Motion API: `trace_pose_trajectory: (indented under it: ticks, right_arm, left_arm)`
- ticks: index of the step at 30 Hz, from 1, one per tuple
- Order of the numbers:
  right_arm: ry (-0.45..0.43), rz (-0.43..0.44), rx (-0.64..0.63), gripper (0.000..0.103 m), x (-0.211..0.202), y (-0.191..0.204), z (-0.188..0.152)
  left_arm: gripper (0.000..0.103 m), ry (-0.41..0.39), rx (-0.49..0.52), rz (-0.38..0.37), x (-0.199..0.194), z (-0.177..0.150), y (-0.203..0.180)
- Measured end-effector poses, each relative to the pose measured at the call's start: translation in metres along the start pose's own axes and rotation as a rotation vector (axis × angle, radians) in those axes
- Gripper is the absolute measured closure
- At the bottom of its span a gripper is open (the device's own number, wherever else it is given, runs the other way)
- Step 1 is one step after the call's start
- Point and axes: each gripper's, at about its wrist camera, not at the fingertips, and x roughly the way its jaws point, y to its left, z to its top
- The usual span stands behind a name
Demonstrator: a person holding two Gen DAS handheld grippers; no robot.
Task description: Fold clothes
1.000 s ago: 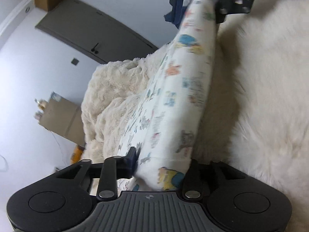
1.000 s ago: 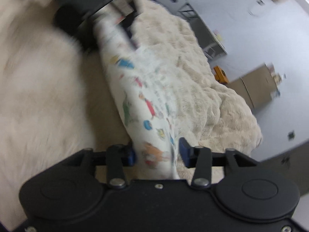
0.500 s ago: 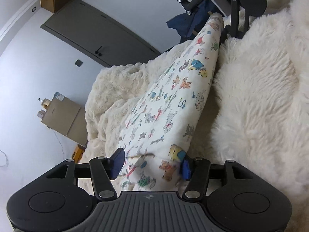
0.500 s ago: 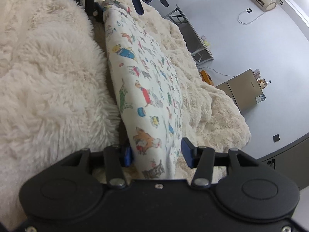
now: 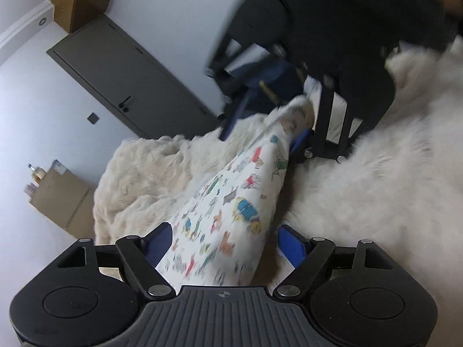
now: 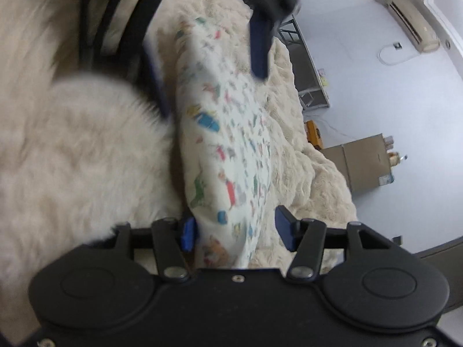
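Item: printed cloth (image 5: 231,211), white with small coloured animals, lying as a long narrow band on the cream fleece blanket (image 5: 139,185). Its long axis runs straight from our left gripper (image 5: 222,245) to our right gripper (image 6: 235,228), one end at each, alongside the white fur throw (image 5: 390,190).

Left gripper: jaws spread wide, blue pads (image 5: 292,244) clear of the cloth that passes between them. Half a second ago the gap was narrower.

Right gripper: jaws parted, the near end of the cloth lying loose between them, wider than before. We now see the two grippers closer together, and both views are blurred.

Beyond: cardboard box (image 5: 62,199) with small bottles on top, contents unreadable; grey door (image 5: 121,78); metal rack (image 6: 309,78); air conditioner (image 6: 413,26).
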Motion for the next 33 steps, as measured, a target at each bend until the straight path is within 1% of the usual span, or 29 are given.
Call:
trace_pose_trajectory:
  ticks: [2,3,4,6,7,8,10,11,12,13,14,15,16,17,18,20,21,22,23,25,28,29,30,32,33]
  right_arm:
    - [-0.01,0.029,0.049,0.05,0.003,-0.012,0.001]
    - [-0.016,0.043,0.097,0.05,0.005,-0.023,0.0]
    - [-0.018,0.045,0.105,0.05,0.005,-0.025,0.0]
    - [-0.028,0.057,0.146,0.05,0.004,-0.035,-0.004]
    - [-0.031,0.061,0.149,0.05,0.002,-0.035,-0.007]
    - [-0.032,0.065,0.152,0.05,0.001,-0.035,-0.011]
    - [-0.035,0.068,0.144,0.049,0.001,-0.032,-0.011]
    - [-0.03,0.067,0.135,0.047,0.002,-0.03,-0.01]
    - [-0.004,0.057,0.097,0.041,0.004,-0.022,-0.009]
    - [0.013,0.046,0.066,0.038,0.005,-0.015,-0.009]
    - [0.03,0.035,0.036,0.038,0.006,-0.007,-0.009]
    - [0.052,0.036,0.01,0.041,0.01,0.0,-0.009]
    - [0.075,0.037,-0.016,0.043,0.014,0.007,-0.009]
    - [0.088,0.026,-0.046,0.044,0.018,0.013,-0.009]
    - [0.102,0.015,-0.076,0.047,0.022,0.018,-0.01]
    - [0.104,0.04,-0.063,0.06,0.028,0.02,-0.01]
    - [0.098,0.04,-0.057,0.069,0.027,0.018,-0.009]
    - [0.092,0.039,-0.05,0.075,0.027,0.015,-0.008]
    - [0.085,0.028,-0.045,0.076,0.024,0.009,-0.006]
    - [0.07,0.015,-0.025,0.078,0.016,-0.009,0.001]
    - [0.042,0.027,-0.004,0.079,0.002,-0.036,0.012]
    - [0.011,0.058,0.007,0.079,-0.011,-0.061,0.027]
    - [-0.012,0.067,0.009,0.079,-0.017,-0.074,0.037]
    - [-0.041,0.09,0.011,0.079,-0.027,-0.089,0.054]
    - [-0.065,0.113,-0.001,0.079,-0.033,-0.098,0.069]
  left_arm:
    - [0.029,0.014,0.021,0.027,0.01,0.001,-0.003]
    - [0.038,0.028,0.032,0.049,0.015,0.0,-0.004]
    - [0.044,0.044,0.043,0.072,0.018,-0.004,-0.001]
    - [0.046,0.076,0.064,0.118,0.026,-0.014,0.005]
    - [0.052,0.083,0.064,0.131,0.026,-0.02,0.009]
    - [0.054,0.084,0.057,0.123,0.027,-0.023,0.01]
    - [0.065,0.085,0.039,0.1,0.029,-0.027,0.013]
    - [0.067,0.091,0.051,0.093,0.031,-0.029,0.012]
    - [0.068,0.098,0.067,0.087,0.034,-0.031,0.01]
    - [0.067,0.104,0.082,0.081,0.037,-0.033,0.008]
    - [0.067,0.105,0.088,0.08,0.039,-0.035,0.008]
    - [0.065,0.105,0.086,0.079,0.04,-0.039,0.009]
    - [0.06,0.106,0.078,0.082,0.04,-0.041,0.011]
    - [0.057,0.106,0.069,0.085,0.04,-0.044,0.012]
    - [0.056,0.109,0.062,0.092,0.041,-0.048,0.013]
    - [0.069,0.106,0.058,0.086,0.043,-0.052,0.014]
    - [0.081,0.1,0.059,0.082,0.044,-0.052,0.015]
    - [0.085,0.088,0.077,0.101,0.042,-0.051,0.015]
    - [0.086,0.079,0.083,0.113,0.04,-0.05,0.017]
    - [0.088,0.056,0.057,0.124,0.032,-0.042,0.037]
    - [0.09,0.043,0.004,0.101,0.012,-0.036,0.079]
    - [0.09,0.044,-0.001,0.099,0.007,-0.035,0.087]
    - [0.09,0.056,-0.009,0.084,-0.004,-0.035,0.102]
    - [0.09,0.072,-0.017,0.07,-0.031,-0.04,0.127]
    - [0.09,0.082,-0.022,0.067,-0.041,-0.044,0.134]
